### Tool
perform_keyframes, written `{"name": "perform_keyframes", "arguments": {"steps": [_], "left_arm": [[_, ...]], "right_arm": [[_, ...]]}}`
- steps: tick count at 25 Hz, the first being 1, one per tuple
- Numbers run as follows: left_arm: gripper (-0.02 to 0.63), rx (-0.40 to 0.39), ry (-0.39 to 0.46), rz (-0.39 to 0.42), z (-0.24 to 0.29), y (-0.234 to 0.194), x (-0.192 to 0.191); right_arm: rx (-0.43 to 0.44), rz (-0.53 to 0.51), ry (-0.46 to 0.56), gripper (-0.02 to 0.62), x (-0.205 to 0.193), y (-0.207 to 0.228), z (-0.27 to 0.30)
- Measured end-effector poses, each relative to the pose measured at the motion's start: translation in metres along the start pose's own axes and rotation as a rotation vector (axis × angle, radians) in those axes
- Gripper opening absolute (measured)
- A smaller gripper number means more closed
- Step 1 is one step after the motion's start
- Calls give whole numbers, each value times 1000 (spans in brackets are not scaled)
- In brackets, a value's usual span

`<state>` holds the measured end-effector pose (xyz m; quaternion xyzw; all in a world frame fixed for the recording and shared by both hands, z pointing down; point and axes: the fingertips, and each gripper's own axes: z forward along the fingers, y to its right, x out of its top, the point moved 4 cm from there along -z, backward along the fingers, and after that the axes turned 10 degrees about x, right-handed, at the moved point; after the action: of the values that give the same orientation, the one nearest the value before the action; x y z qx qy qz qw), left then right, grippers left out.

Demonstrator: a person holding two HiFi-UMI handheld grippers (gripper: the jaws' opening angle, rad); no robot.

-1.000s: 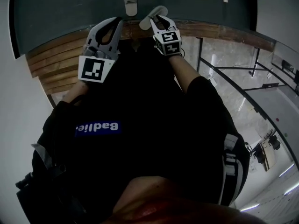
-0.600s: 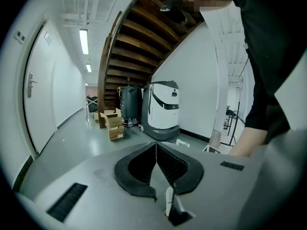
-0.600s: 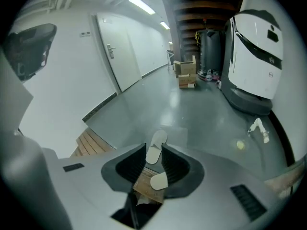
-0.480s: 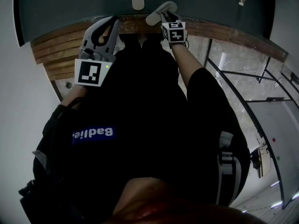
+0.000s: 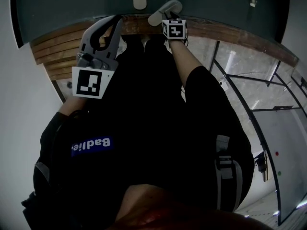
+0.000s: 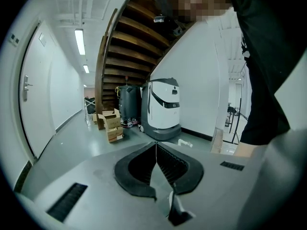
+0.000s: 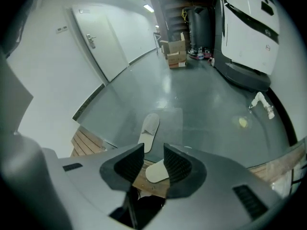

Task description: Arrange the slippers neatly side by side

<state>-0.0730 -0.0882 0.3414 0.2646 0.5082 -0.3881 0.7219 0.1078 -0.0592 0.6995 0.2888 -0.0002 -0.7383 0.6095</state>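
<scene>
White slipper point(image 7: 157, 172) lies loose between the jaws of the right claw point(image 7: 153, 151), which have just been opening; second slipper point(image 7: 149, 131) lies just beyond. The left claw point(image 6: 156, 147) is closed, empty.

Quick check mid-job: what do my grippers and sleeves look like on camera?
The left gripper and right gripper are grey plastic shells with black ribbed pads. Each carries a white cube printed with black square markers. The person wears a black top with short sleeves and a blue chest patch with white lettering. No cables show.
</scene>
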Motion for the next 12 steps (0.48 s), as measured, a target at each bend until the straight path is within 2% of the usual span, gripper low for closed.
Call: {"name": "perform_keyframes", "arguments": {"steps": [4,12], "left_arm": [[0,-4,-29,-2,5,0,-9],[0,1,-79,-10,10,-6,-35]], "right_arm": [[0,29,-20,130,-9,10,21],[-34,49,-70,132,-25,29,59]]}}
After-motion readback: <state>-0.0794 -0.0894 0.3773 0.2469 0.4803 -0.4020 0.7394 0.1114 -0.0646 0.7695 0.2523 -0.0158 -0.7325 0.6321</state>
